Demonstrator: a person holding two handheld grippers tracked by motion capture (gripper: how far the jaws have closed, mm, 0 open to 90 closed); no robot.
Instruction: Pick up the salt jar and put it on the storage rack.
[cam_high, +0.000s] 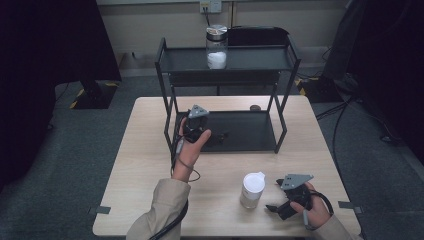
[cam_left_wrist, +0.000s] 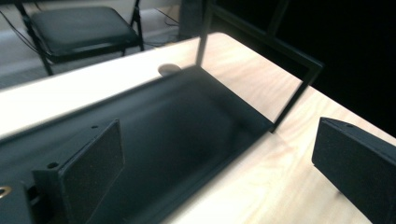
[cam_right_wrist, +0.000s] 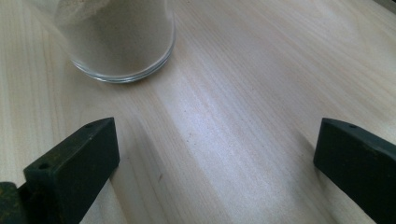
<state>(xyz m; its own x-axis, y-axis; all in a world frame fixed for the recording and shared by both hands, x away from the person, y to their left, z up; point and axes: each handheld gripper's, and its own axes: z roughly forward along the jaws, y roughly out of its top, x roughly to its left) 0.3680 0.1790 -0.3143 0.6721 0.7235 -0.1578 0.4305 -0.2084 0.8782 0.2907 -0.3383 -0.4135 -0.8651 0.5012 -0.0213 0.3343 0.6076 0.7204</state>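
At the left of the counter (cam_high: 145, 165), the left gripper (cam_high: 216, 136) hangs released over the lower tray of the black rack (cam_high: 250, 131), jaws wide and empty. Further right, near the front edge, stands the jar (cam_high: 251, 190) with its white lid: glass-walled, upright, part-filled with a pale granular content. Judged rigid, smooth, breakable and moderately heavy; best taken across the mid-body, below the lid. At far right, the right gripper (cam_high: 271, 208) rests released just beside the jar, not touching. A second jar (cam_high: 217, 46) sits on the rack's top shelf.
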